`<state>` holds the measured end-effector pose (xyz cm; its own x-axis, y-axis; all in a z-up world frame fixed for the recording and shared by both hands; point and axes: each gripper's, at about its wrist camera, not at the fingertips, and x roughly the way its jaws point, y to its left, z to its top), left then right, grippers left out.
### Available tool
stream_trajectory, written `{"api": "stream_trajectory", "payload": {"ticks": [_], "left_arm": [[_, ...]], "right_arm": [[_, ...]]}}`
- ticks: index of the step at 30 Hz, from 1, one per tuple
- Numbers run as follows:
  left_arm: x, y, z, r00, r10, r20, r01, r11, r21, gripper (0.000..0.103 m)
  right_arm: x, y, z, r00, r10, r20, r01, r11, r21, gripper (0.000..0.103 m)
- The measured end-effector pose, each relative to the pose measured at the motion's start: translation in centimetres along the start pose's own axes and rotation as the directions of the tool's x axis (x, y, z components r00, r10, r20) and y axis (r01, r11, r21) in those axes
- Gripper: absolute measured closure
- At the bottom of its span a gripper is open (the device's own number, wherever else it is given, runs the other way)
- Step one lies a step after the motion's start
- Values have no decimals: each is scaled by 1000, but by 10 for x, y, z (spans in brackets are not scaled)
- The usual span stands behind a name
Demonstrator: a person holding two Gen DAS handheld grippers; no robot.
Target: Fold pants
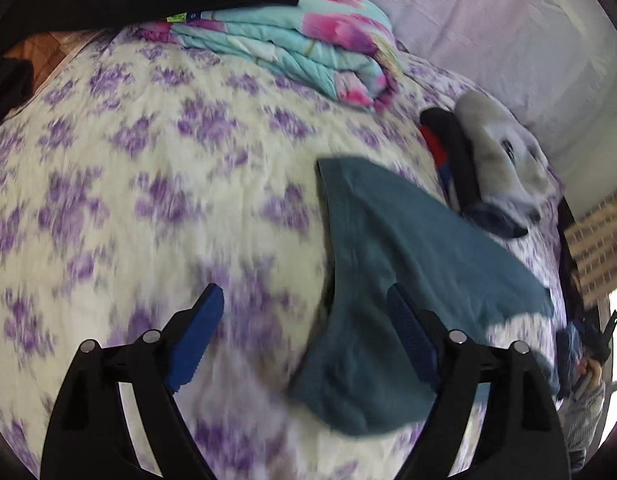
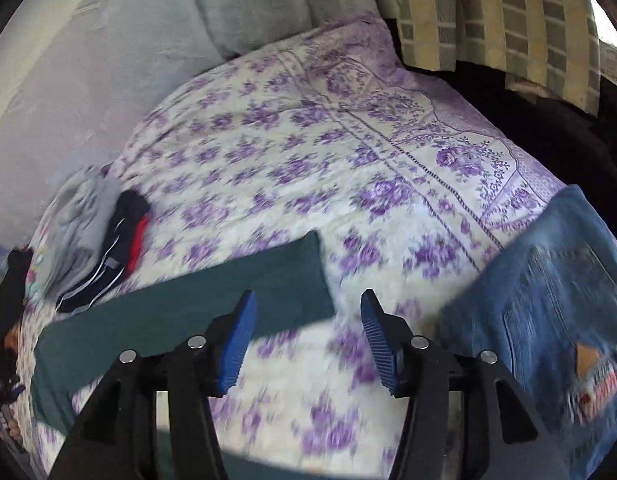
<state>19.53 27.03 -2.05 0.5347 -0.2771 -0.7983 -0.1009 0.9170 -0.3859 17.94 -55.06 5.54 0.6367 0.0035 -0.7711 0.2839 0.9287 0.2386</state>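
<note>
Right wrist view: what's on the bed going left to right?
Grey garment → dark garment with red trim → teal pants → bare purple-floral bedspread → blue jeans. Both sets of jaws are open, holding nothing.

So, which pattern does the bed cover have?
Purple flowers on the cream quilted bed cover, clearest in the right wrist view.
</note>
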Motion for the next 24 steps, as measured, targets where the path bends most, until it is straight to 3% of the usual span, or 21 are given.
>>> {"api": "stream_trajectory", "payload": {"ticks": [3, 5, 9, 13, 15, 17, 20, 24], "left_arm": [[-5, 8, -29, 999, -45, -27, 44, 999, -25, 24], [1, 12, -41, 996, -67, -60, 65, 997, -43, 33], [10, 14, -54, 988, -135, -70, 129, 988, -86, 40], [20, 11, -56, 965, -258, -52, 247, 955, -161, 52], [27, 9, -57, 962, -269, -44, 257, 949, -182, 70], [30, 10, -60, 949, -315, -33, 300, 927, -226, 81], [23, 13, -64, 945, -327, 6, 319, 917, -239, 94], [13, 14, -64, 948, -317, 42, 318, 919, -233, 98]], "right_arm": [[-26, 10, -32, 999, 38, 6, -38, 998, -41, 48], [-39, 14, -49, 998, 55, 8, -54, 997, -54, 46], [-68, 17, -87, 998, 48, 34, -45, 997, -66, 34], [-86, 0, -120, 997, 52, 55, -52, 999, 3, 28], [-92, -10, -134, 995, 70, 66, -74, 996, 46, 28], [-96, -19, -147, 994, 84, 64, -88, 993, 73, 28], [-97, -28, -161, 996, 81, 43, -85, 992, 95, 28], [-97, -41, -177, 997, 79, 8, -79, 989, 127, 28]]}}
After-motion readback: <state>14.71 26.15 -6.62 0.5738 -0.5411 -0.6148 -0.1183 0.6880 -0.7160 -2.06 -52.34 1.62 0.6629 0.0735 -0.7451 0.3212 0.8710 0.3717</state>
